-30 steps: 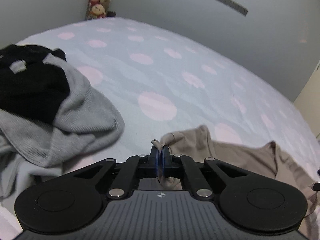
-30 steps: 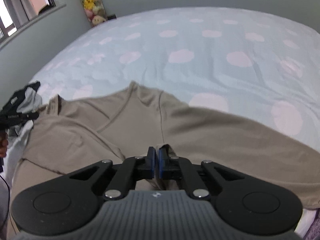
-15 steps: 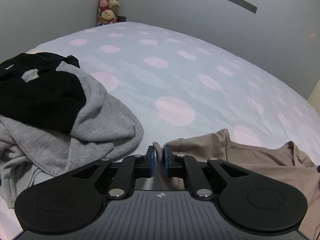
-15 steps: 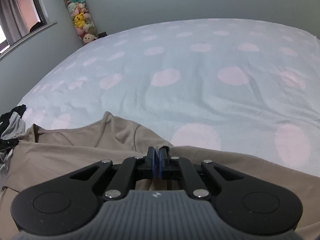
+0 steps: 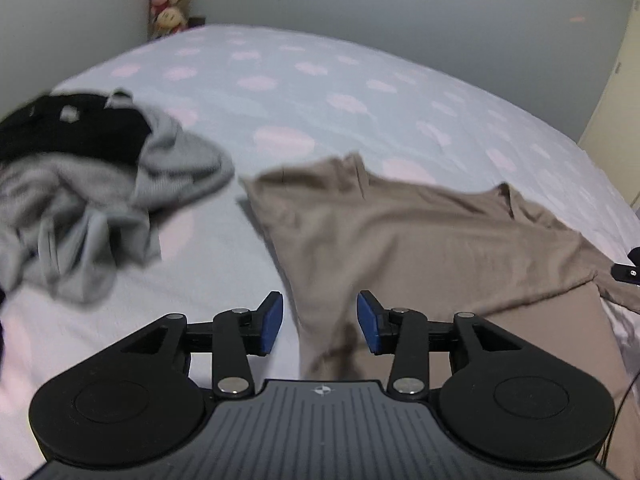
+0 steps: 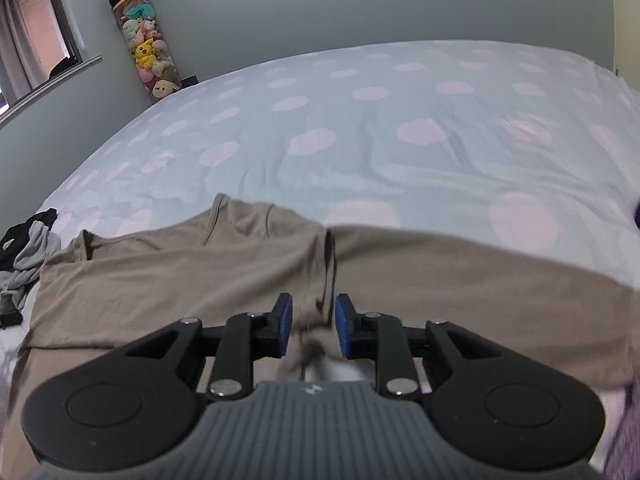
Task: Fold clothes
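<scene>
Tan shirt [image 5: 420,232] lies spread on the polka-dot bed sheet [image 5: 320,92]; left gripper [image 5: 319,322] jaws have just been opening, fabric fold between the parted pads, not pinched; right gripper [image 6: 310,330] likewise just opening, cloth bunched between its separated pads; grey and black clothes pile [image 5: 80,184] to the left.

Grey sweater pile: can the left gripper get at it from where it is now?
Probably yes. The left gripper, jaws just opened around the tan shirt, has bare bedsheet between it and the grey sweater pile.
</scene>
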`<action>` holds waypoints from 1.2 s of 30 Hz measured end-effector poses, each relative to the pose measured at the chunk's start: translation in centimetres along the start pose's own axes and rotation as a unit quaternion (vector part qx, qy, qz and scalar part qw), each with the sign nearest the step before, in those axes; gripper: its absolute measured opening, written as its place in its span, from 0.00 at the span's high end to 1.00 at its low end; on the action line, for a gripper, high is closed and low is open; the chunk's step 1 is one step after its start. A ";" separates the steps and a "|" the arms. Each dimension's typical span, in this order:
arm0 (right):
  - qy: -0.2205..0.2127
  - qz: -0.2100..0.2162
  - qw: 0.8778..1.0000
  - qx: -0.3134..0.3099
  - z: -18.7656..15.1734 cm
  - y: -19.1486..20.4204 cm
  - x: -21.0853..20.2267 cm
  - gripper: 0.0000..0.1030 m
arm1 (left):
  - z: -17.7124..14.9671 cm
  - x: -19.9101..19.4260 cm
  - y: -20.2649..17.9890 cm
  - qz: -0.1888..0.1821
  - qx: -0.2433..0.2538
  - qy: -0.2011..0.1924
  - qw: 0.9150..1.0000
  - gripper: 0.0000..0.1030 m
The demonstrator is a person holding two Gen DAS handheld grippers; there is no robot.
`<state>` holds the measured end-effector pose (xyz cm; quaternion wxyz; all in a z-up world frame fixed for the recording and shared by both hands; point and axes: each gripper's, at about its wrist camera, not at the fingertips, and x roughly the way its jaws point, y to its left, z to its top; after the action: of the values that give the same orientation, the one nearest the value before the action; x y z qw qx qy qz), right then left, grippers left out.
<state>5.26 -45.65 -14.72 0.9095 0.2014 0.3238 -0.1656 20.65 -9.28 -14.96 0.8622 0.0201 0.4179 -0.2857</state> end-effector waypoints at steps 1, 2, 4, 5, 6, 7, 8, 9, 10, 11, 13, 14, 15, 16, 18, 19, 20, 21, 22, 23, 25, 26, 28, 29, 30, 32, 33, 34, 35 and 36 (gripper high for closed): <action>0.001 0.001 1.000 0.007 -0.3 -0.3 -0.4 0.70 | -0.3 0.4 0.2 -0.003 -0.013 0.008 1.000 0.64; 0.003 0.002 1.000 0.013 -0.6 -0.5 -0.7 0.70 | -0.6 0.7 0.4 -0.007 -0.024 0.014 1.000 0.69; 0.006 0.002 1.000 0.016 -1.1 -0.7 -1.2 0.70 | -0.9 1.1 0.7 -0.015 -0.040 0.017 0.999 0.95; 0.007 0.002 1.000 0.016 -1.3 -0.7 -1.4 0.70 | -0.9 1.0 0.8 -0.016 -0.042 0.012 0.999 0.96; 0.008 0.001 1.000 0.014 -1.4 -0.8 -1.6 0.70 | -0.9 0.7 0.8 -0.016 -0.046 0.005 0.999 0.96; 0.010 -0.001 1.000 0.011 -1.5 -0.9 -1.9 0.70 | -0.8 0.3 0.9 -0.012 -0.048 -0.002 0.999 0.97; 0.010 -0.005 1.000 0.009 -1.5 -1.0 -2.2 0.70 | -0.7 0.0 0.9 -0.003 -0.048 -0.007 0.999 0.97; 0.011 -0.012 1.000 0.006 -1.4 -1.3 -2.5 0.70 | -0.6 -0.1 0.9 0.003 -0.046 -0.006 0.999 0.97; 0.011 -0.019 1.000 0.004 -1.4 -1.5 -2.8 0.70 | -0.6 0.0 1.0 0.007 -0.046 -0.002 0.999 0.97; 0.013 -0.029 0.999 0.006 -1.3 -1.9 -3.1 0.70 | -0.7 0.4 1.0 0.007 -0.045 0.007 0.999 0.97; 0.018 -0.047 0.999 0.019 -0.9 -3.3 -3.5 0.70 | -1.1 1.1 0.8 0.011 -0.037 0.015 0.999 0.96; 0.021 -0.054 0.998 0.028 -0.7 -4.1 -3.8 0.70 | -1.1 1.2 0.7 0.013 -0.036 0.012 0.999 0.96; 0.021 -0.061 0.997 0.037 -0.3 -5.1 -4.3 0.70 | -1.0 1.2 0.7 0.013 -0.040 0.012 0.999 0.96; 0.020 -0.067 0.997 0.044 0.1 -6.1 -4.9 0.70 | -0.9 1.1 0.7 0.013 -0.044 0.012 0.999 0.94; 0.009 -0.088 0.994 0.056 1.4 -8.3 -6.8 0.69 | -0.6 0.8 0.7 0.015 -0.045 0.008 0.999 0.84; 0.002 -0.103 0.993 0.063 2.1 -9.6 -7.9 0.68 | -0.4 0.5 0.7 0.018 -0.044 0.004 0.999 0.74; -0.005 -0.119 0.990 0.071 2.9 -10.9 -9.0 0.68 | -0.2 0.2 0.7 0.026 -0.044 -0.003 0.999 0.70; -0.011 -0.135 0.988 0.079 3.7 -12.2 -10.1 0.67 | -0.1 -0.1 0.7 0.030 -0.045 -0.010 0.998 0.62; -0.015 -0.151 0.985 0.085 4.3 -13.5 -11.0 0.67 | 0.1 -0.5 0.8 0.032 -0.048 -0.018 0.998 0.60; -0.018 -0.167 0.981 0.092 5.0 -14.7 -12.0 0.66 | 0.3 -0.7 0.9 0.031 -0.053 -0.025 0.998 0.60; -0.017 -0.189 0.975 0.111 5.6 -17.0 -13.2 0.65 | 0.7 -1.1 1.1 0.030 -0.061 -0.033 0.997 0.60; -0.014 -0.198 0.972 0.122 5.7 -18.1 -13.6 0.65 | 0.7 -1.2 1.2 0.031 -0.063 -0.035 0.997 0.60; -0.007 -0.217 0.966 0.139 5.7 -20.1 -13.9 0.64 | 0.7 -1.1 1.2 0.034 -0.063 -0.035 0.997 0.60; 0.000 -0.229 0.963 0.141 5.5 -20.9 -13.7 0.61 | 0.7 -1.1 1.2 0.036 -0.062 -0.033 0.997 0.60; 0.005 -0.237 0.961 0.144 5.3 -21.7 -13.5 0.60 | 0.6 -1.1 1.3 0.037 -0.062 -0.032 0.997 0.60; 0.013 -0.240 0.958 0.158 4.5 -23.2 -12.8 0.60 | 0.5 -1.0 1.4 0.042 -0.065 -0.029 0.997 0.60; 0.015 -0.242 0.955 0.168 4.1 -23.9 -12.4 0.60 | 0.4 -1.0 1.5 0.043 -0.067 -0.028 0.996 0.60; 0.018 -0.245 0.953 0.178 3.8 -24.6 -12.0 0.60 | 0.4 -1.0 1.6 0.045 -0.069 -0.028 0.996 0.60; 0.021 -0.247 0.950 0.188 3.4 -25.2 -11.7 0.60 | 0.3 -1.0 1.7 0.046 -0.071 -0.027 0.996 0.60; 0.024 -0.247 0.948 0.199 3.1 -25.6 -11.4 0.60 | 0.2 -0.9 1.8 0.048 -0.072 -0.026 0.996 0.60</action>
<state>-12.54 -67.31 -11.69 0.7735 0.2959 0.3457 -0.4412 21.26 -7.43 -14.49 0.8846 -0.0299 0.4134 -0.2137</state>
